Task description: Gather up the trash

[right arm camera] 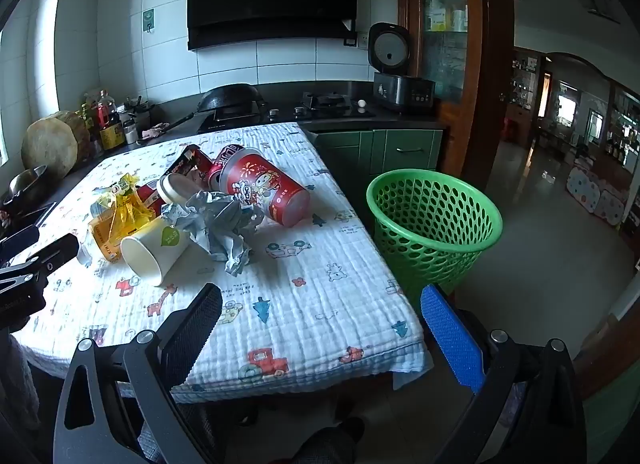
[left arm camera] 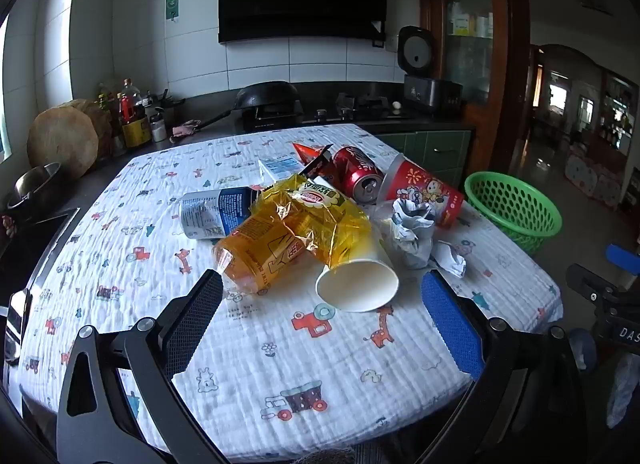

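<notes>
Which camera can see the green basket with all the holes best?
The right wrist view. There the round green plastic basket with holes shows almost whole, rim and side wall, standing on the floor beside the table. The left wrist view catches only its upper part, past the table's far right edge.

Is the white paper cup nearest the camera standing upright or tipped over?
Tipped over. The white paper cup lies on its side on the tablecloth, its open mouth facing the camera and showing an empty interior.
</notes>
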`<action>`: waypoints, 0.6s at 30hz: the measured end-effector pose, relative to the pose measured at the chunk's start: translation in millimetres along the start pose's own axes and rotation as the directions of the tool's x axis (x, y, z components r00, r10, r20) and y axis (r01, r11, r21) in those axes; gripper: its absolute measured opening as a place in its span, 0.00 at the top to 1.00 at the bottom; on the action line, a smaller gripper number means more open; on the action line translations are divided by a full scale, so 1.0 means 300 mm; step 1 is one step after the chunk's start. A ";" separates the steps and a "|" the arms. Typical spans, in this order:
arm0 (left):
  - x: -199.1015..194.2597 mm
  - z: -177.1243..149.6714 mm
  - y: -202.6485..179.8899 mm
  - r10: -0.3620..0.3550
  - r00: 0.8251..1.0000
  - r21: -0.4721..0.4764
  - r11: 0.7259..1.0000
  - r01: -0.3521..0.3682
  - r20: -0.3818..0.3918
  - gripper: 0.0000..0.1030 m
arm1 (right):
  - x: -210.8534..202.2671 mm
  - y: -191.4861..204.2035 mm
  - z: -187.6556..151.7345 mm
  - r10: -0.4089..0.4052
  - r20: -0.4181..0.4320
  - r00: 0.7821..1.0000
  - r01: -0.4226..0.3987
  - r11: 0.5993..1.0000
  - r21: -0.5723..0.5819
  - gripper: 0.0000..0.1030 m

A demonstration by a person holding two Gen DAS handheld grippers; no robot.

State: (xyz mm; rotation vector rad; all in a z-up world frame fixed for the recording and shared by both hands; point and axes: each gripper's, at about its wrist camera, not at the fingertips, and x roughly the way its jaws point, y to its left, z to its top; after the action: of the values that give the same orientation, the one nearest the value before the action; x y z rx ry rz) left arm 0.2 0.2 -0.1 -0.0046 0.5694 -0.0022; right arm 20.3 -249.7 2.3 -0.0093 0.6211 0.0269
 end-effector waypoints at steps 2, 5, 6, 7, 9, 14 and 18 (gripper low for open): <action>0.000 0.000 -0.001 0.004 1.000 0.003 1.000 -0.004 0.001 0.05 | -0.001 -0.001 -0.001 -0.002 0.000 1.000 0.002 1.000 0.000 0.06; 0.001 0.000 -0.003 0.005 1.000 0.007 1.000 -0.005 0.002 0.05 | -0.003 -0.004 -0.002 0.001 -0.002 1.000 -0.001 1.000 0.001 0.06; 0.002 0.000 -0.003 0.006 1.000 0.006 1.000 -0.006 0.001 0.05 | -0.003 -0.004 -0.002 -0.001 -0.002 1.000 0.001 1.000 0.000 0.06; 0.002 0.000 -0.004 0.007 1.000 0.007 1.000 -0.007 0.001 0.05 | -0.003 -0.004 -0.002 -0.002 -0.003 1.000 0.002 1.000 0.000 0.06; 0.001 0.000 -0.004 0.007 1.000 0.005 1.000 -0.007 0.001 0.05 | 0.008 0.000 -0.004 -0.001 -0.006 1.000 0.001 1.000 0.003 0.06; 0.012 -0.014 0.014 0.009 1.000 0.000 1.000 -0.009 -0.002 0.05 | 0.021 0.019 -0.003 0.003 -0.005 1.000 -0.003 1.000 0.000 0.06; 0.015 -0.017 0.021 0.009 1.000 -0.003 1.000 -0.009 -0.001 0.05 | 0.007 0.010 -0.002 0.002 -0.004 1.000 -0.002 1.000 0.001 0.06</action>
State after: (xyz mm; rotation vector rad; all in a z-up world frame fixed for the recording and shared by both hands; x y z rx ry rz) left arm 1.3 6.3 -6.9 -0.0051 0.5705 0.0078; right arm 21.7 -246.8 0.6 -0.0076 0.6249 0.0287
